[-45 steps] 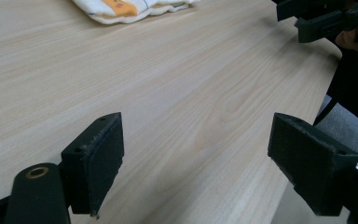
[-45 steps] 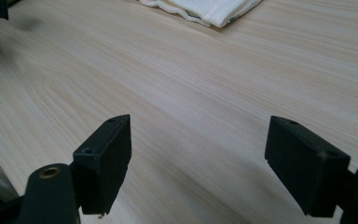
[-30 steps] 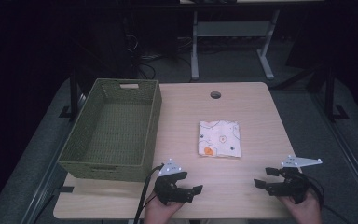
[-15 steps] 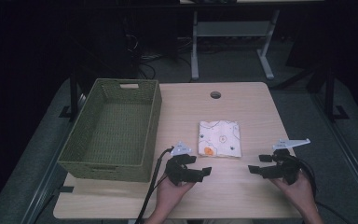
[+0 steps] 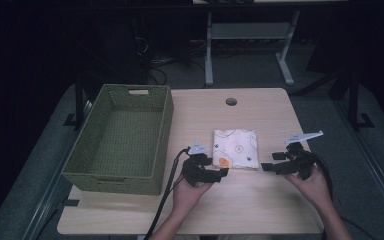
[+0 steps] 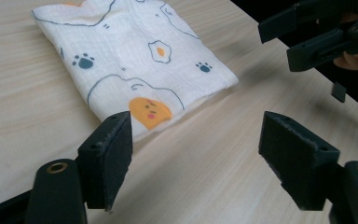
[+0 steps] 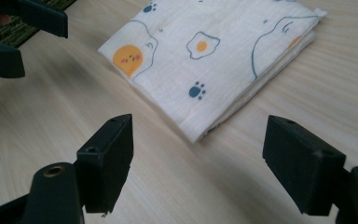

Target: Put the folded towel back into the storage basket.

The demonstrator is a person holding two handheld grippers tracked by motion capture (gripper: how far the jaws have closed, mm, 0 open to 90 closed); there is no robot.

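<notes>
A folded white cloth (image 5: 236, 148) printed with fried eggs, paw prints and an orange face lies flat on the wooden table (image 5: 240, 200). My left gripper (image 5: 221, 173) sits just off the cloth's near left corner and points right. Its jaws are open and have just been closing slightly, with nothing between them. My right gripper (image 5: 266, 166) is at the cloth's near right corner, pointing left, also open and holding nothing. In the left gripper view (image 6: 196, 135) the cloth (image 6: 135, 60) lies just beyond the left jaw. In the right gripper view (image 7: 198, 135) the cloth's (image 7: 214, 51) folded corner lies just ahead of the jaws.
A green woven basket (image 5: 167, 125) stands on the table's left side, close to my left hand. A round cable hole (image 5: 231, 101) lies near the far edge. Black cables trail off the near edge from both grippers. A desk frame (image 5: 245, 35) stands behind the table.
Both hands have moved away from the near edge toward the cloth. The grippers now flank its near corners, tips pointing at each other.
</notes>
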